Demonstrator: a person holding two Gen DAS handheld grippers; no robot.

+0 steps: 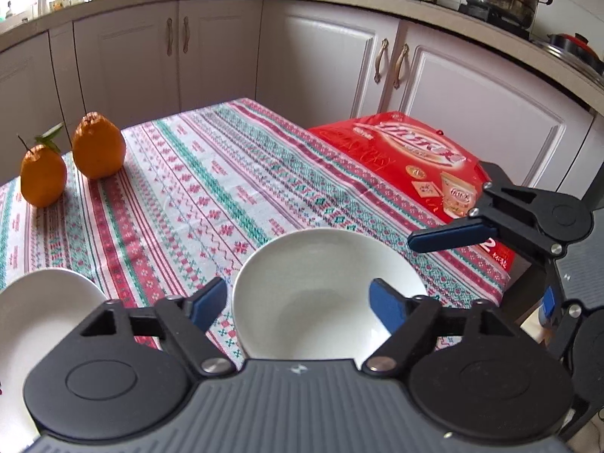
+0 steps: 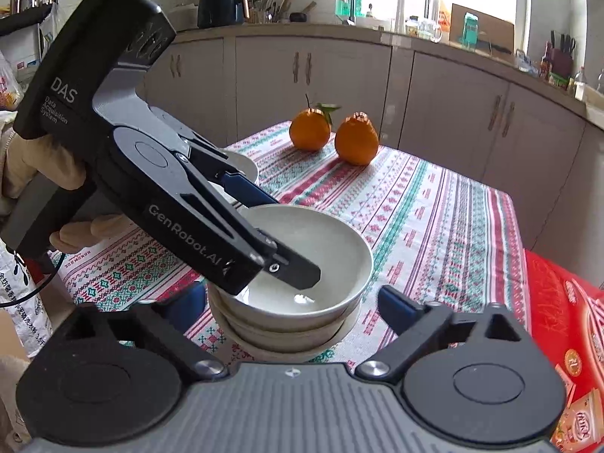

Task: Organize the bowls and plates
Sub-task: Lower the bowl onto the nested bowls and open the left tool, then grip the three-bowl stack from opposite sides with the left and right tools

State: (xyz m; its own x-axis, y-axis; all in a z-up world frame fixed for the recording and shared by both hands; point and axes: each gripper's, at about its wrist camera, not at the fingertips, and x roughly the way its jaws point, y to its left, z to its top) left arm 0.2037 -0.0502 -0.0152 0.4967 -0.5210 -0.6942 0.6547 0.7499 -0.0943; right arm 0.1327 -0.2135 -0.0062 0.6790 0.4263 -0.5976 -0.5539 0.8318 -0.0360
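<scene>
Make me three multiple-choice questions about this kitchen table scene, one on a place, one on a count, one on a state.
1. Where does the red box lie?
A. off the table's edge, by the cabinets
B. between the oranges
C. inside the bowl

2. How many oranges are on the tablecloth?
A. one
B. two
C. four

3. How is the left claw at the top bowl?
A. clamped on its rim
B. open, fingers either side of its rim
C. holding an orange

Answers: 1 A, it sits beside the cloth's edge; 2 B, two stand together; 3 B, pads stand apart.
</scene>
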